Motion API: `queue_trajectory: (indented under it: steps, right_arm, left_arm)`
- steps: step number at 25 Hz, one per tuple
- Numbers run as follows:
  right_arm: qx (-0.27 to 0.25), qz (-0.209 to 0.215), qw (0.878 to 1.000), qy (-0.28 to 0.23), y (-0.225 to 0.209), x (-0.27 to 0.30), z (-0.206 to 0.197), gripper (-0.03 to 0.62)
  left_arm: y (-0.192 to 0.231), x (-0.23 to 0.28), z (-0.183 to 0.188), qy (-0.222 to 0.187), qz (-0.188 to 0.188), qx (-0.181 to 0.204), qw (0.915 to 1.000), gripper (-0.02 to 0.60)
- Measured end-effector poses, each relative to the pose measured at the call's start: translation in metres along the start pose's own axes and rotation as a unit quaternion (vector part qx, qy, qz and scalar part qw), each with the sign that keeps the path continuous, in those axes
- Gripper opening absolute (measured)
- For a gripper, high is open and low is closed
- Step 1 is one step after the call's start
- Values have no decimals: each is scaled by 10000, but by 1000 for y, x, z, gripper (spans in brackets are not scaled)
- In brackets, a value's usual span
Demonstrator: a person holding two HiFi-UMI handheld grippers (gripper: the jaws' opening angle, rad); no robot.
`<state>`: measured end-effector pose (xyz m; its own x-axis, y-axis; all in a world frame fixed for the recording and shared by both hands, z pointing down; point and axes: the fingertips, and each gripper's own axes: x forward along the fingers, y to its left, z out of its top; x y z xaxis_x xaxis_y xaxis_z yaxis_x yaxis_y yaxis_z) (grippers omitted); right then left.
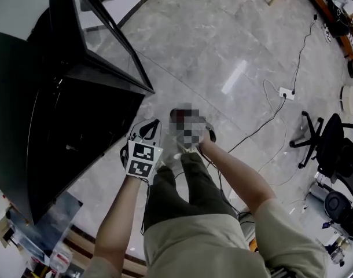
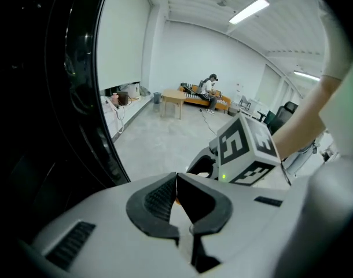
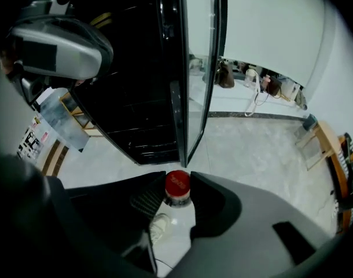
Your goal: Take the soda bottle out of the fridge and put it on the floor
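Setting the soda bottle on the floor

My right gripper (image 3: pixel 177 177) has the soda bottle (image 3: pixel 177 201) by the neck, with the red cap (image 3: pixel 177 182) poking up between the jaws, which stand partly apart and clamped on it. The bottle hangs below them, clear of the fridge (image 3: pixel 130 86), which stands open ahead of the tool. The floor (image 3: pixel 252 149) waits underneath. My call: keep it plumb, land the base flat, and release only once it stands. My left gripper (image 2: pixel 175 177) has its jaws together, holding nothing.
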<state>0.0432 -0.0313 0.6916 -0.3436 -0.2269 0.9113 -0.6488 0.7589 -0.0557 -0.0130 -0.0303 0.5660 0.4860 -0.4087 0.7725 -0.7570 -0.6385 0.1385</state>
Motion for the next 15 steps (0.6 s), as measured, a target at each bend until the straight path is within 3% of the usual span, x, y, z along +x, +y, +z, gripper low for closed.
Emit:
queue_trajectory:
  steps: [4, 15]
  right_arm:
    - [214, -60, 9996, 162, -3, 40, -33, 112]
    - [655, -426, 9969, 112, -16, 149, -90, 112]
  left_arm:
    - [-4, 44, -28, 222, -172, 142, 9995, 6]
    - [3, 146, -110, 576, -339, 51, 9977, 6]
